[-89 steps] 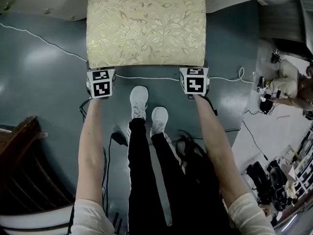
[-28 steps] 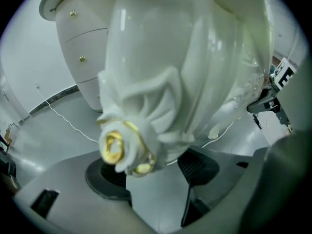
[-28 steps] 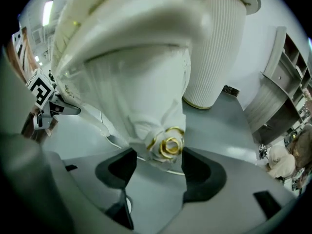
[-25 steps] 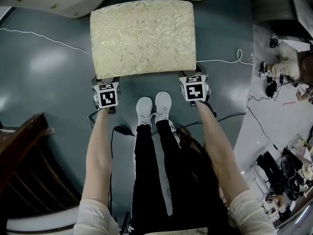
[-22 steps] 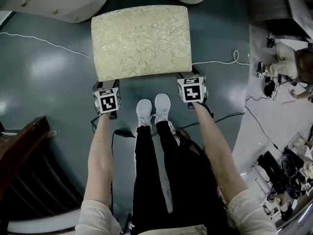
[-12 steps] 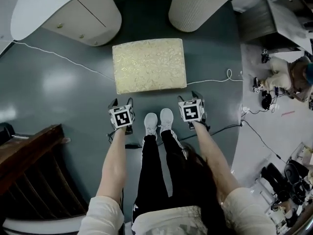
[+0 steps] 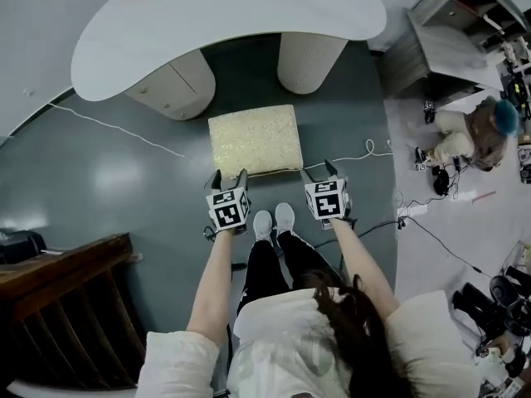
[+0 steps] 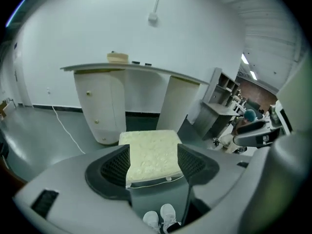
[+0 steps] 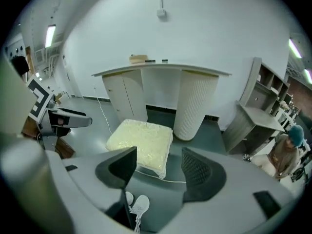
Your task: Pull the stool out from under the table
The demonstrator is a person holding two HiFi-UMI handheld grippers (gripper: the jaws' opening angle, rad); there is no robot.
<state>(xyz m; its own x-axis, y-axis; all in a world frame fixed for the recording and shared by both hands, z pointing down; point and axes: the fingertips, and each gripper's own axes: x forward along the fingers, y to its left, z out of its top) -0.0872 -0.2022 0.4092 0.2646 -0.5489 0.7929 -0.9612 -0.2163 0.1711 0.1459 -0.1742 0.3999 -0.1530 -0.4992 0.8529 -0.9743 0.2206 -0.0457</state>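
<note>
Cream stool (image 7: 254,140) is seen clear of the table (image 7: 224,23), on open floor (image 7: 124,172). The left gripper (image 7: 230,177) and right gripper (image 7: 320,171), at its near edge a second ago, have been raised away, jaws apart, nothing held. The pull-out is judged finished.

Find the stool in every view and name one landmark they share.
Head view: stool above centre, just clear of the table.
Left gripper view: stool at centre, seen between the jaws.
Right gripper view: stool left of centre, beyond the left jaw.
Shared landmark: the ribbed table leg, right of the stool's far end.
</note>
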